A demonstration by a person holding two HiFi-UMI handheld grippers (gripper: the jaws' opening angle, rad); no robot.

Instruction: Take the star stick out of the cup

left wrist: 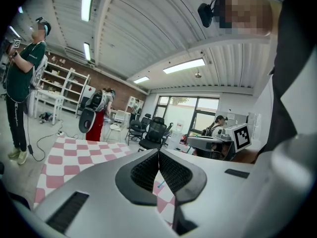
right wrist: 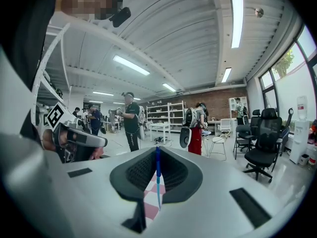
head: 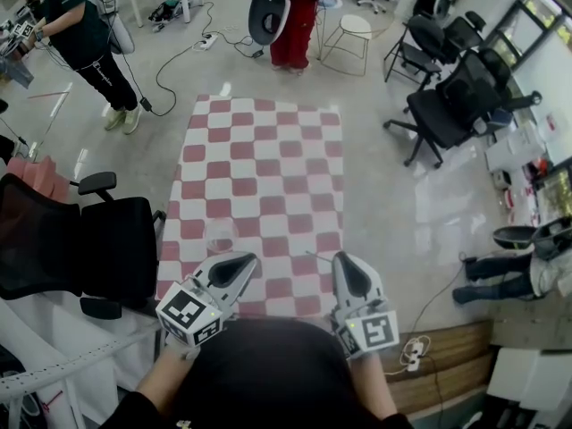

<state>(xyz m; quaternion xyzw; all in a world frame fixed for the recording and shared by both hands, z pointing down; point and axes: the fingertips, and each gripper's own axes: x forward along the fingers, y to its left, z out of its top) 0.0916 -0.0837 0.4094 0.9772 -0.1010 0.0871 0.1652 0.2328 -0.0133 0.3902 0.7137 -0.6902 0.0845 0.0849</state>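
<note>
In the head view my right gripper point(head: 342, 262) is shut on the star stick point(head: 320, 258), a thin rod that pokes out to the left of its tips. The right gripper view shows that blue stick point(right wrist: 158, 175) upright between the closed jaws. The star end is not visible. My left gripper point(head: 239, 259) hangs level with it on the left. A faint clear cup point(head: 219, 235) sits right at its tips, in the air above the mat. Its jaws point(left wrist: 158, 155) meet at the tip, apparently pinching the cup's clear wall, which that view hardly shows. The stick is outside the cup.
A red and white checkered mat point(head: 268, 168) lies on the floor below both grippers. A black office chair point(head: 80, 239) stands close on the left, and more chairs point(head: 456, 105) at the right. Two people point(head: 85, 43) stand beyond the mat, and cables run across the floor.
</note>
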